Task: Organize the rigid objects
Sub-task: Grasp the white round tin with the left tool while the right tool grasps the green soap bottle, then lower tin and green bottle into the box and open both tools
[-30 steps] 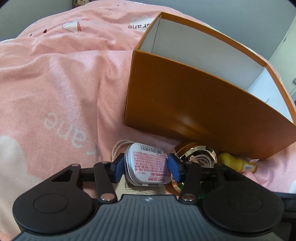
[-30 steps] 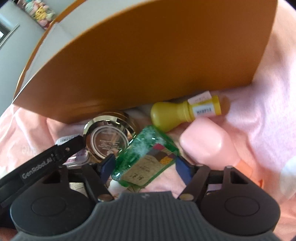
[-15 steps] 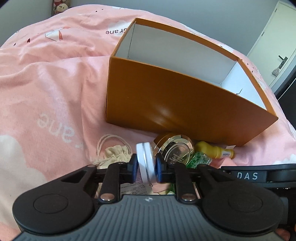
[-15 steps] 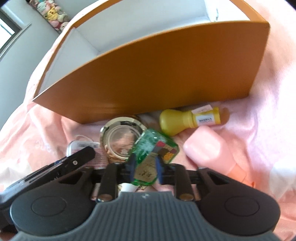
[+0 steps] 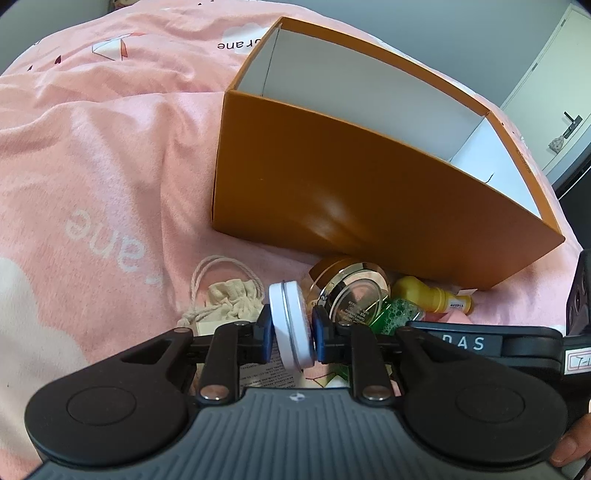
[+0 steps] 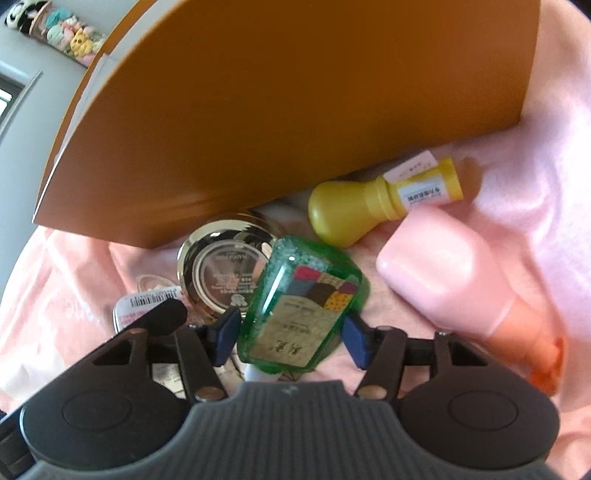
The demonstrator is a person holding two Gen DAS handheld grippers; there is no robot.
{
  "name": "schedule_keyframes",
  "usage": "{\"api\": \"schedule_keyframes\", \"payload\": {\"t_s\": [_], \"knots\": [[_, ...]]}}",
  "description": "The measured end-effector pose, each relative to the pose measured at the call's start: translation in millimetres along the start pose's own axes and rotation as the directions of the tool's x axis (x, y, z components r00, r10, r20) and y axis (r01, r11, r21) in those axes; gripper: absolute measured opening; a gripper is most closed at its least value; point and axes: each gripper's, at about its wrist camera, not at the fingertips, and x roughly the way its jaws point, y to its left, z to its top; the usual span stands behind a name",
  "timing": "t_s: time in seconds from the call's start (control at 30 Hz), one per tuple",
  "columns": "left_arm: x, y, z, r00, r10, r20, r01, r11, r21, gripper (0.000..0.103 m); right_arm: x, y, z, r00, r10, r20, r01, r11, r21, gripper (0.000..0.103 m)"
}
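My left gripper (image 5: pixel 291 334) is shut on a small white tin (image 5: pixel 290 326), held on edge above the pink bedding. An open orange box (image 5: pixel 369 195) with a white inside stands just beyond it. My right gripper (image 6: pixel 291 332) has its jaws spread around a green bottle (image 6: pixel 299 306); the pads stand close beside it, with a small gap on the right. A gold-lidded jar (image 6: pixel 225 273), a yellow bottle (image 6: pixel 380 203) and a pink bottle (image 6: pixel 454 273) lie by the box wall (image 6: pixel 295 92). The tin also shows in the right wrist view (image 6: pixel 144 302).
A beige drawstring pouch (image 5: pixel 229 301) lies left of the tin on the pink bedding (image 5: pixel 92 166). A printed card (image 5: pixel 266 373) lies under the left gripper. A door (image 5: pixel 554 74) is at the far right. Plush toys (image 6: pixel 62 26) sit on a shelf.
The left gripper closed on the white tin, turned it on edge and lifted it. The right gripper, closed on the green bottle half a second ago, now has its jaws spread wider around it.
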Motion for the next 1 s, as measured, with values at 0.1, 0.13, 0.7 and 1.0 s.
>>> {"api": "schedule_keyframes", "payload": {"t_s": [0.1,0.13,0.7,1.0], "knots": [[-5.1,1.5,0.3,1.0,-0.006,-0.001,0.006,1.0,-0.007,0.021,-4.1,-5.4,-1.1,1.0,0.016,0.012,-0.017,1.0,0.012,0.055],[-7.2,2.4,0.9,1.0,-0.01,-0.002,0.009,1.0,-0.01,0.02,-7.3,-4.0,-2.3,1.0,0.013,0.019,-0.013,1.0,0.0,0.054],[-72.7,-23.6,40.1,0.993,-0.068,0.093,0.063,0.996,0.064,0.02,-102.0,23.3,-3.4,0.98,0.077,0.182,-0.042,0.982,-0.187,0.048],[-83.3,-47.6,98.3,0.988,-0.058,0.146,0.033,0.985,0.171,0.02,-155.1,59.9,28.5,0.945,0.158,0.286,-0.054,0.939,-0.34,0.048]]}}
